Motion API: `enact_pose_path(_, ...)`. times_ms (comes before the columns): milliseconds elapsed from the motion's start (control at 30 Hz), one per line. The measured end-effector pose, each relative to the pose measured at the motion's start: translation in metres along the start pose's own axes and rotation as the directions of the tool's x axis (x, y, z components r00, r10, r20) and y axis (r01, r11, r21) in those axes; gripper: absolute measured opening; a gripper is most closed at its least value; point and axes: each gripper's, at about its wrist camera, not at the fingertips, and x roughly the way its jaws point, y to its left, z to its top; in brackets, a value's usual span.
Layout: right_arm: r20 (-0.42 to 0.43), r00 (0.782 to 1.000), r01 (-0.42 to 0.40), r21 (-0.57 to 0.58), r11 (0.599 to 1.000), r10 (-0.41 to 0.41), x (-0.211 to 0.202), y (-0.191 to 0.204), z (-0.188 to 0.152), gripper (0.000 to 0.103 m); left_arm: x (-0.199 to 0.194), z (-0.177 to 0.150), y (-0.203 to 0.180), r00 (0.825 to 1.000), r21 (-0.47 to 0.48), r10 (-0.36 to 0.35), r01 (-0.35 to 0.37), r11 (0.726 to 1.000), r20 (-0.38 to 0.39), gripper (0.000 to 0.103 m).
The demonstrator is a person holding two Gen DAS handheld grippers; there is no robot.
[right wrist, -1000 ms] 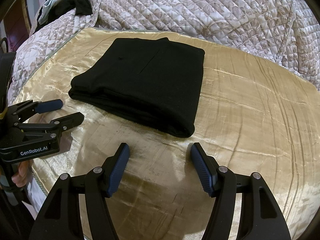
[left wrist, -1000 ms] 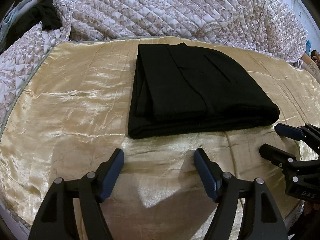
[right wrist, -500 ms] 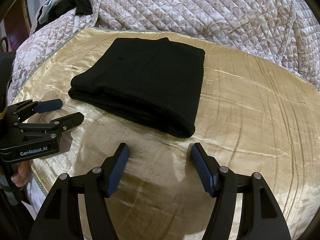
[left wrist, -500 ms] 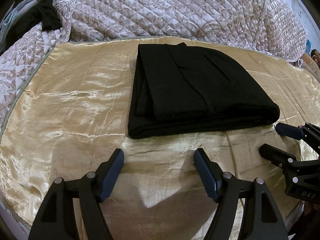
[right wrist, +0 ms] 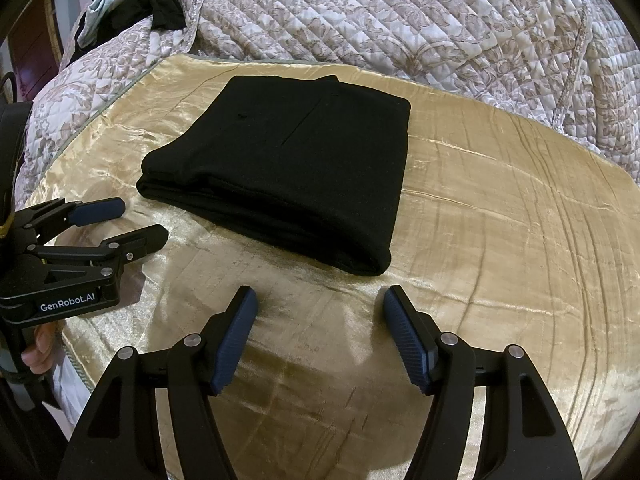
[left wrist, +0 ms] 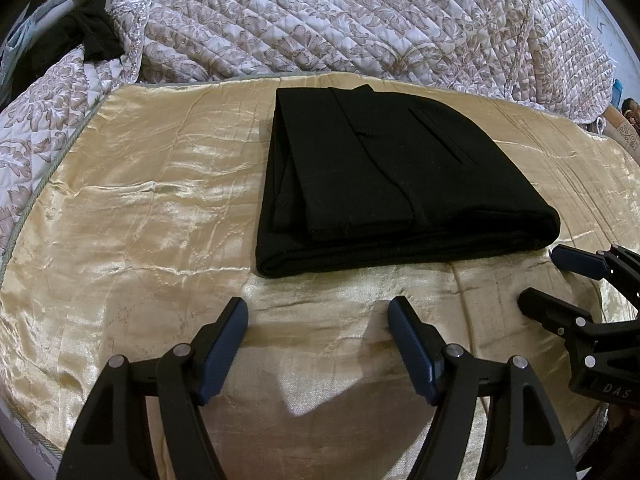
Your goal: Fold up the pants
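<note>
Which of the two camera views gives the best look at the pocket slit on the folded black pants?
The left wrist view: the pocket slit reads clearly on the folded black pants. In the right wrist view it is only a faint diagonal line.

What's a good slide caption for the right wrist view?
Folded black pants lie on a gold satin sheet, both open tongs hovering clear.

Dark clothes (left wrist: 94,34) at far corner cut off; hand (right wrist: 40,346) mostly hidden behind left tongs (right wrist: 140,224).
</note>
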Motion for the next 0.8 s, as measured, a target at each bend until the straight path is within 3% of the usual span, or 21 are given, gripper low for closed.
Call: enact_pose_path(800,0.001,1.0,0.005,-0.005,1.0,-0.005,0.0006,0.001,0.0001,0.068,0.0002,-0.0003,-0.0014,1.0,0.0,0.002,-0.002,1.0,-0.001,0.075)
